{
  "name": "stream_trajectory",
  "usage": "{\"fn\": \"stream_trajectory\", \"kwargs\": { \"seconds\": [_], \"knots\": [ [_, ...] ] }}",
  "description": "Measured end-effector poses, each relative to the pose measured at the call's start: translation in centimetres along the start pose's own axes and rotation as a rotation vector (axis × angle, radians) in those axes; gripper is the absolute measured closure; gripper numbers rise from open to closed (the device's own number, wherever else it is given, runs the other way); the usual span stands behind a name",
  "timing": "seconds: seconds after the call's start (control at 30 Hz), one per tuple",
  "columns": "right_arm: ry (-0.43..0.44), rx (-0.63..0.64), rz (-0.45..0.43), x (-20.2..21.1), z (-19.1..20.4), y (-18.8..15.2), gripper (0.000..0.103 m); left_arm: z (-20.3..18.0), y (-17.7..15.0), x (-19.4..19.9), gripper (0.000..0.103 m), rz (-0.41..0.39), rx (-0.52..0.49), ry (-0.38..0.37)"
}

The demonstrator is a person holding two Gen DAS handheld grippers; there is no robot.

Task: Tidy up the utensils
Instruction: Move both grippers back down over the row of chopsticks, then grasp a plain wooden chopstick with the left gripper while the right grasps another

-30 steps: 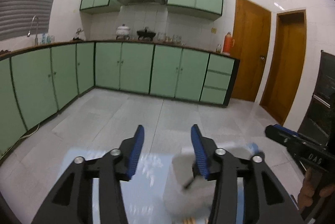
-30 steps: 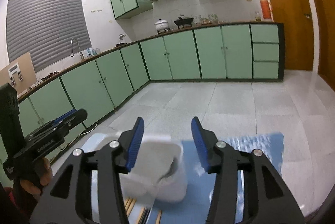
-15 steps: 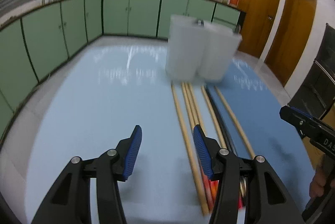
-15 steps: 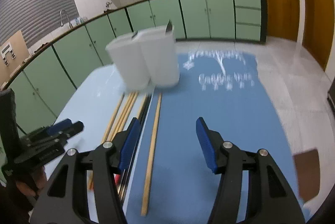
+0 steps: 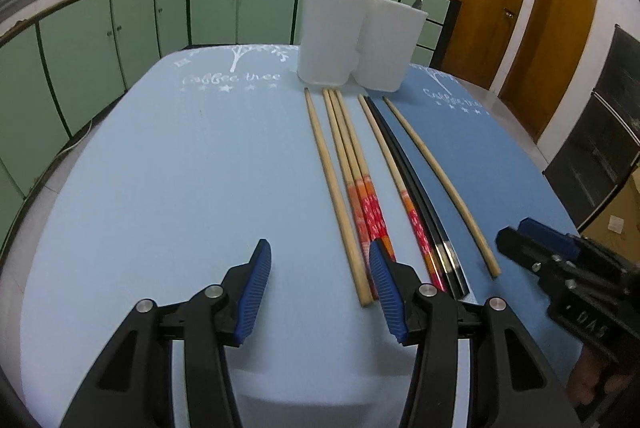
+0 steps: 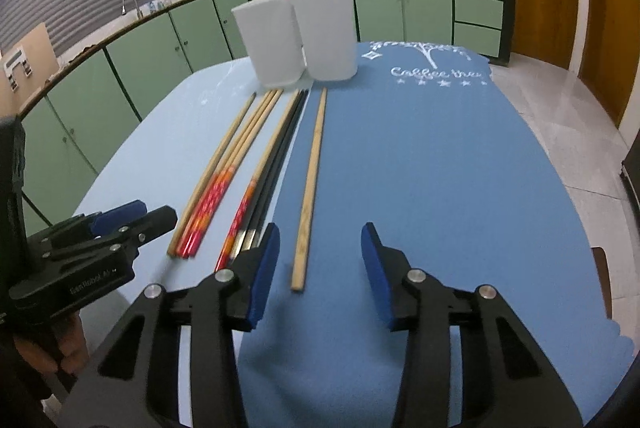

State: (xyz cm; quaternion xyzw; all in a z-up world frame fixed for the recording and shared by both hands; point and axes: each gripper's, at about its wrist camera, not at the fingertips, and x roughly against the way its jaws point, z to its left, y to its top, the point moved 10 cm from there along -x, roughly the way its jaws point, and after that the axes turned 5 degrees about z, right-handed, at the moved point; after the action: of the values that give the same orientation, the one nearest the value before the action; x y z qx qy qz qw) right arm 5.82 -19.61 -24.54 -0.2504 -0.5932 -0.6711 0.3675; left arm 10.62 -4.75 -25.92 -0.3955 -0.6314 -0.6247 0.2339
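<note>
- chopsticks (image 5: 335, 164): plain matt wood; some with glossy red-orange printed ends
- black chopsticks (image 5: 416, 184): glossy, metallic tips
- white holders (image 5: 362, 42): matt plastic
- table mats (image 6: 420, 168): smooth blue, slight sheen
- finger pads (image 5: 256, 292): ribbed blue

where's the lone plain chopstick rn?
On the dark blue mat, the plain chopstick lies right of the black chopsticks, pointing toward the white holder.
</note>
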Motion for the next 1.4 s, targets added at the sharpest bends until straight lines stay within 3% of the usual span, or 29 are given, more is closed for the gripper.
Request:
{"fn": "stream_trajectory", "kwargs": {
  "seconds": [0.33, 0.73, 0.93, 1.1, 1.3, 1.4],
  "knots": [
    [0.01, 0.012, 0.025, -0.4, 0.3, -0.7, 0.066, 1.1, -0.8, -0.2, 0.055, 0.005, 0.021, 0.05],
    [-0.039, 0.056, -0.001, -0.9, 0.5, -1.1, 0.08, 0.7, -1.1, -0.1, 0.055, -0.012, 0.042, 0.031],
    [-0.061, 0.059, -0.011, -0.9, 0.5, -1.0, 0.082, 0.1, -1.2, 0.0, 0.055, -0.019, 0.032, 0.037],
    [-0.073, 0.063, -0.013, -1.0, 0.6, -1.0, 0.082, 0.3, -1.2, -0.2, 0.076, -0.027, 0.031, 0.062],
    [-0.081, 0.067, -0.013, -1.1, 0.5, -0.9, 0.083, 0.1, -1.1, -0.3, 0.088, -0.027, 0.012, 0.093],
    [-0.08, 0.057, -0.012, -1.1, 0.3, -0.9, 0.097, -0.2, -1.1, -0.4, 0.096, -0.028, 0.009, 0.11]
  ]
}}
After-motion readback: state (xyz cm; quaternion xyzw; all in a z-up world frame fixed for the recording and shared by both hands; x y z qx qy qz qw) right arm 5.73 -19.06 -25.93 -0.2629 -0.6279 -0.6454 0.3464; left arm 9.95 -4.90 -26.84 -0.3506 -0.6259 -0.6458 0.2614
